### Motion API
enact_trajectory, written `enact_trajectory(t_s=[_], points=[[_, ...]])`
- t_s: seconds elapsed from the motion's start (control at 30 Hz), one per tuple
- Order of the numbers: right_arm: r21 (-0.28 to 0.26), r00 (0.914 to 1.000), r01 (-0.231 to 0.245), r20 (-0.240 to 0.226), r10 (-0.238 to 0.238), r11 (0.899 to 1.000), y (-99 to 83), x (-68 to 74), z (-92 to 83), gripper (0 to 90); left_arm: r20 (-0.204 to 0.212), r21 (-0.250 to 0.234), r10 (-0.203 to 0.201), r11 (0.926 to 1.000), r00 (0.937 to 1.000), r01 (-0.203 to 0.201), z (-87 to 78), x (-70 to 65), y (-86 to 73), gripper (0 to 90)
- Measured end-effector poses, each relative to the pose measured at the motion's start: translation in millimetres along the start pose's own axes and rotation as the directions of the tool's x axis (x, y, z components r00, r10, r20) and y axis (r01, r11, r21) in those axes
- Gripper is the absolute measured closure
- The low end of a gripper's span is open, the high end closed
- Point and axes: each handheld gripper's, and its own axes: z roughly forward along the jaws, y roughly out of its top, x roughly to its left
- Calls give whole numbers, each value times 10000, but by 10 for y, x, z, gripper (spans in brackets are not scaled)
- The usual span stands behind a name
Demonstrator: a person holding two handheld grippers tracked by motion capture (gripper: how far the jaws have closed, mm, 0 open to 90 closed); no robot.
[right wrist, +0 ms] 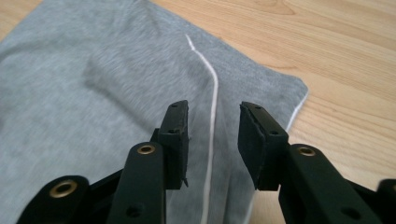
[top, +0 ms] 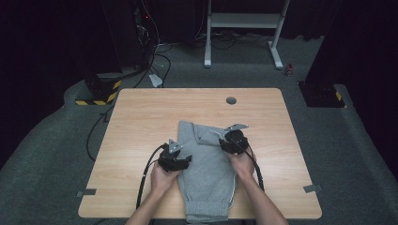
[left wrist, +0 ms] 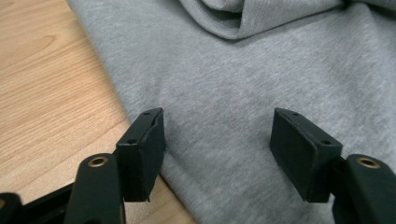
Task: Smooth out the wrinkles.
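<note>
A folded pair of grey sweatpants (top: pixel 206 164) lay at the lower centre of the high view, its ribbed cuff end hanging at the near edge of the wooden table (top: pixel 141 117) and a rolled fold of cloth across its upper end. A thin white stripe (right wrist: pixel 212 116) ran down one side of the fabric, seen up the middle of the right gripper view.

The left gripper (top: pixel 174 161), held in the person's left hand (top: pixel 162 178), sat at the garment's left edge, just left of centre in the high view. In the left gripper view (left wrist: pixel 217 140) its jaws stood spread wide above the grey cloth, one over the hem where fabric met table, pinching nothing.

The right gripper (top: pixel 233 140), in the right hand (top: pixel 243 164), hovered over the upper right part of the sweatpants. In the right gripper view (right wrist: pixel 214 140) its jaws stood partly apart, the white stripe showing in the gap between them, neither pad pressing the cloth.

Beyond the table, at the top of the high view, a white metal stand (top: pixel 244 28) stood on the dark carpet.
</note>
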Motion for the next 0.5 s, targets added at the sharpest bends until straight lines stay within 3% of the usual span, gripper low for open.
enact_trajectory(t_s=[0.13, 0.17, 0.2, 0.23, 0.27, 0.37, 0.43, 0.47, 0.5], points=[[241, 9999, -128, -33, 129, 9996, 67, 4, 153, 663, -9, -4, 9, 10000, 10000, -9, 1, -2, -1, 357], [356, 9998, -149, -131, 153, 9993, 73, 17, 193, 702, -12, -4, 13, 10000, 10000, -13, 0, -3, -1, 357], [456, 9999, 30, -135, -24, 9990, 69, 34, 220, 797, -20, -7, 20, 10000, 10000, -20, 1, -3, -1, 357], [456, 9999, 30, -135, -24, 9990, 69, 34, 220, 797, -30, -2, 23, 10000, 10000, -23, 0, -5, -1, 357], [312, 9998, 174, -112, -170, 9994, 70, 31, 198, 844, -36, -2, 28, 10000, 10000, -28, -1, -6, -1, 356], [12, 9998, 171, -39, -171, 9999, 86, 11, 125, 853, -40, -1, 33, 10000, 10000, -33, -1, -6, -1, 356], [-465, 9999, 122, 37, -121, 9988, 107, -34, 15, 855, -40, -3, 29, 10000, 10000, -29, -1, -6, -1, 356], [-993, 9997, -45, 243, 69, 9950, 115, -114, -109, 856, -46, -3, 32, 10000, 10000, -32, -1, -7, -2, 356], [-993, 9997, -45, 243, 69, 9950, 115, -114, -109, 856, -46, -3, 32, 10000, 10000, -32, -1, -7, -2, 356]])
